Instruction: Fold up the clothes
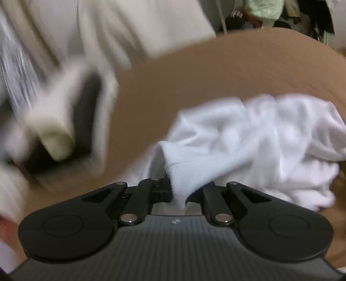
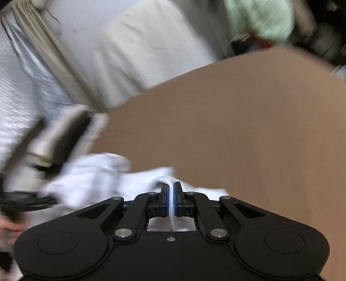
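Right wrist view is showing the right gripper (image 2: 171, 198) pinching an edge of the white garment (image 2: 90, 179) between its blue pads. The left gripper (image 1: 177, 190) is also clamping white cloth, while the rest is lying crumpled on the brown table (image 1: 194, 86). I judge the spreading step is in hand; next, both should be pulling apart to flatten it.

A plain brown tabletop (image 2: 237, 129) fills most of both views, its far edge curving against the clutter behind. Beyond it hangs pale cream fabric (image 2: 151, 47), with a silvery pleated curtain (image 2: 26, 86) to the left, all smeared by blur. A pale green cloth (image 2: 259, 19) lies among dark, indistinct clutter at upper right.
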`<state>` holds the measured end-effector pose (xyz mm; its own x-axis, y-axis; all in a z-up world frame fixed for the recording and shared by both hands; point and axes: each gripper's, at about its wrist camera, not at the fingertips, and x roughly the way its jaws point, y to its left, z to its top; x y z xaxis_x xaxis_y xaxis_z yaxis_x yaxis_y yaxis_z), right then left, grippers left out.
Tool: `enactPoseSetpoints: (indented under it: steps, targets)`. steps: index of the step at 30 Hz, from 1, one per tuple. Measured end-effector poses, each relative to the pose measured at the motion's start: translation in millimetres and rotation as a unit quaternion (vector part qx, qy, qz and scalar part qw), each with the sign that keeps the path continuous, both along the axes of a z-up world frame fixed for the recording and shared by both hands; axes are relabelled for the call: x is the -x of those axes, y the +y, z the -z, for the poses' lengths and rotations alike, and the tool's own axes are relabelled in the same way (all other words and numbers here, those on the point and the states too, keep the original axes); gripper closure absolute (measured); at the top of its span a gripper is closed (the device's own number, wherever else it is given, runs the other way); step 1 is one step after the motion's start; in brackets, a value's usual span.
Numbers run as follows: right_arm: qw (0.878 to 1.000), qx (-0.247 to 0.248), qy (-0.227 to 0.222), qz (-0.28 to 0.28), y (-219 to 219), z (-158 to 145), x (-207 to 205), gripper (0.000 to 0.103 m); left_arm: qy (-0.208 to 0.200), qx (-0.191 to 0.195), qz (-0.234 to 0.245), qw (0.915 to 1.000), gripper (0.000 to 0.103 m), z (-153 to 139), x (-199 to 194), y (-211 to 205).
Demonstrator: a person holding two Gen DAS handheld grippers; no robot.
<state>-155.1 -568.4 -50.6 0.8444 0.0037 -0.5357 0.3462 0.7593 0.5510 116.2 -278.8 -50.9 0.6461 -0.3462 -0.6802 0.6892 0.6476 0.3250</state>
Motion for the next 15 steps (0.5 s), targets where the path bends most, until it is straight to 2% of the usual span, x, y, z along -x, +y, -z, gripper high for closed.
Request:
enactPoseSetpoints:
  steps: [1,3,6,8,10,11,12,13,15]
  targets:
    - [1.0,-0.01,0.0,-0.021,-6.8,-7.5,-9.2,0.098,-0.021,-0.002,0.001,0.9998,0.097,-11.1,-2.0,-0.8]
    - [0.998,0.004,0.015,-0.056,-22.4,-29.5,-39.9,0.098,-0.028,0.016,-0.022,0.9992,0.097,-43.6,-41.5,-9.8]
    - [0.991,0.104,0.043,-0.069,-50.7,-74.3,-105.4,0.098,-0.046,0.046,-0.075,0.995,0.098,-84.4,-112.9,-30.7]
    - [0.986,0.159,0.039,-0.041,-77.1,-109.8,-150.4,0.099,-0.057,0.066,-0.111,0.99,0.098,-111.6,-160.6,-44.6]
    - [0.976,0.216,0.016,0.016,-101.5,-146.3,-192.9,0.099,-0.069,0.086,-0.146,0.9831,0.095,-138.8,-208.2,-58.6]
    - [0.967,0.251,0.002,0.05,-109.7,-162.5,-211.0,0.098,-0.072,0.094,-0.164,0.9793,0.074,-150.4,-231.3,-65.6]
    - [0.96,0.268,-0.003,0.076,-114.6,-171.8,-226.3,0.091,-0.056,0.087,-0.185,0.9772,0.048,-144.8,-247.3,-73.4]
    - [0.955,0.28,-0.006,0.098,-118.2,-178.8,-240.6,0.078,-0.039,0.079,-0.206,0.9746,0.002,-138.9,-262.5,-81.1]
    - [0.953,0.275,-0.008,0.13,-116.3,-178.1,-256.3,0.05,-0.03,0.059,-0.225,0.9722,0.004,-118.2,-266.4,-90.3]
